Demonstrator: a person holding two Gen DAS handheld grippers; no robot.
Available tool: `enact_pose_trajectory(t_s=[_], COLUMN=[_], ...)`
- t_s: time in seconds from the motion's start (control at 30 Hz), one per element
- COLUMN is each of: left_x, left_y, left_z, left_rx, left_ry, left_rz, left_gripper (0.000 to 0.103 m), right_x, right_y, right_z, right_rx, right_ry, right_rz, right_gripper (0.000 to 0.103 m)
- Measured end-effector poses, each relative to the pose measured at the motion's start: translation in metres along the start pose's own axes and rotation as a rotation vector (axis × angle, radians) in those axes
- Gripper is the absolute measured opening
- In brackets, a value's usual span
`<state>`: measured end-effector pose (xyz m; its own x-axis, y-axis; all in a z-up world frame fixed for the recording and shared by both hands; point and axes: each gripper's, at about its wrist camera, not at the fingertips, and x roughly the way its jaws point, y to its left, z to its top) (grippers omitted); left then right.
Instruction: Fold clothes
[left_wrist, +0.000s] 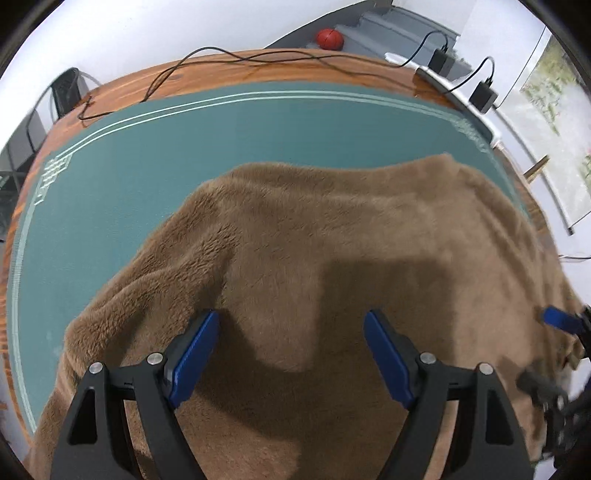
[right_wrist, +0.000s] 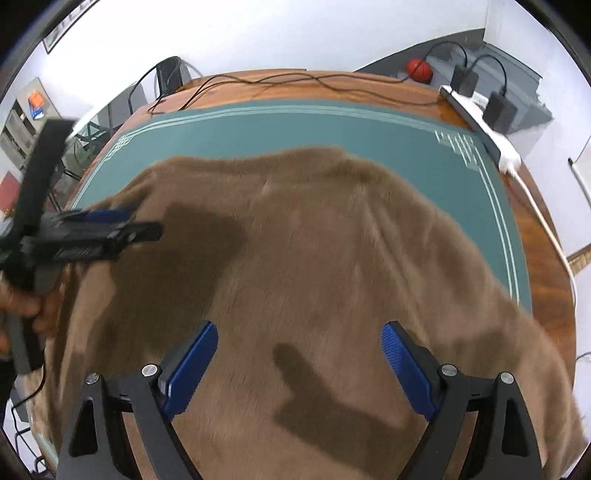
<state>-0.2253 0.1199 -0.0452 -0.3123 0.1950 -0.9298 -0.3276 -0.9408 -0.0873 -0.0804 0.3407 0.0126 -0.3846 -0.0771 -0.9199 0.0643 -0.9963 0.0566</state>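
A brown fleece garment (left_wrist: 332, 240) lies spread over the teal mat (left_wrist: 147, 155) on a round wooden table. My left gripper (left_wrist: 291, 315) hovers just above the cloth, jaws open, with nothing between the blue pads. At the right edge of the left wrist view a blurred blue fingertip (left_wrist: 559, 320) of the other gripper shows over the garment's edge. In the right wrist view my right gripper (right_wrist: 299, 326) also stands open above the fleece (right_wrist: 314, 240), holding nothing. My left gripper (right_wrist: 140, 227) shows side-on at the left, held by a hand (right_wrist: 22, 302).
Black cables (left_wrist: 229, 55) run along the far wooden rim (left_wrist: 258, 72). A white power strip (right_wrist: 480, 122) with black adapters sits at the back right. A red ball (left_wrist: 330, 38) lies on the floor beyond. Black furniture (left_wrist: 68, 88) stands behind the table on the left.
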Motion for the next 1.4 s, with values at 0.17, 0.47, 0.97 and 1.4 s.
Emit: enact_pose_trajectory(t_s=[0.17, 0.47, 0.97, 1.4], left_x=[0.008, -0.042, -0.066, -0.073], left_y=[0.001, -0.005, -0.062, -0.109], left_z=[-0.002, -0.015, -0.124, -0.183], left_rx=[0.017, 0.032, 0.110, 0.091], left_ry=[0.004, -0.048, 0.068, 0.105], left_rz=[0.041, 0.020, -0.007, 0.008], left_gripper=[0.084, 0.084, 0.084, 0.084], right_x=[0.020, 0.006, -0.051, -0.091], right_y=[0.006, 0.002, 0.032, 0.002], right_z=[-0.025, -0.033, -0.192, -0.319], right_rx=[-0.010, 0.011, -0.172, -0.264], right_ry=[0.068, 0.067, 0.174, 0.248], right_rz=[-0.034, -0.024, 0.058, -0.008], right_gripper=[0.092, 0.095, 0.095, 0.095])
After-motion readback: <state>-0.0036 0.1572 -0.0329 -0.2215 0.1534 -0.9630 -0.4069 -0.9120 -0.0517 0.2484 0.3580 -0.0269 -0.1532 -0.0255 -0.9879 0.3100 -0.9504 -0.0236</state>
